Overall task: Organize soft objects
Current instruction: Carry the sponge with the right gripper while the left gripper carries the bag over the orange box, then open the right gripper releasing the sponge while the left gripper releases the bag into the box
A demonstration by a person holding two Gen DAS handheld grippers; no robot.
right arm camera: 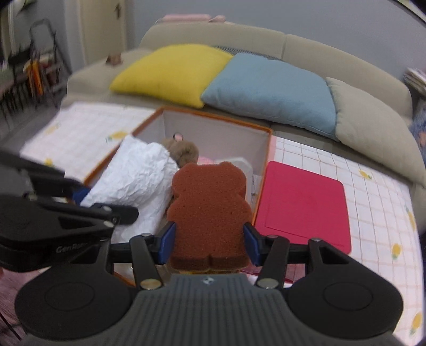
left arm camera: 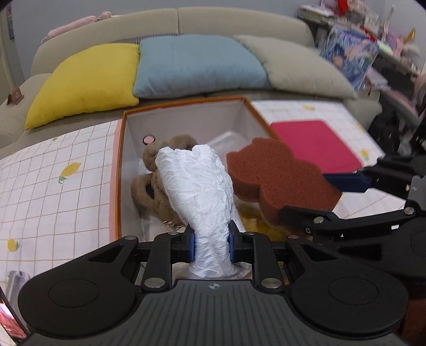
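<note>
Left wrist view. Left of the left gripper point(left arm camera: 211, 246): counter point(left arm camera: 53, 191) under a white grid-patterned cloth printed with small yellow lemons. Directly ahead of the gripper: open orange-rimmed box with white inner walls point(left arm camera: 186, 119). Left gripper is clamped on the narrow lower end of a crumpled white paper-like bundle point(left arm camera: 197, 186); blue pads press both sides, and the wider upper end of the bundle sits over the box. Behind the bundle, inside the box: brown fluffy plush toy point(left arm camera: 157, 165), partly hidden. A clear plastic item lies deeper in the box; details unclear.

Right of the bundle: brown bear-shaped sponge point(left arm camera: 271, 181), held by the right gripper point(left arm camera: 314, 197), which enters from the right edge. Sponge hangs over the box's near right corner, just beside the bundle. Beyond it, on the counter beside the box: flat magenta rectangular mat point(left arm camera: 316, 146).

Right wrist view. Left gripper and white bundle appear to the left of the right gripper point(right arm camera: 210, 241), bundle leaning over the box's left wall. Right gripper grips the sponge at its lower sides, blue pads touching both edges; sponge upright, bear head pointing away. The box is ahead, the plush toy's head showing above the bundle. Magenta mat lies right of the sponge.

Background, left to right on a beige sofa point(left arm camera: 239, 24): yellow cushion point(left arm camera: 87, 79), blue cushion point(left arm camera: 197, 64), beige cushion point(left arm camera: 300, 69).
</note>
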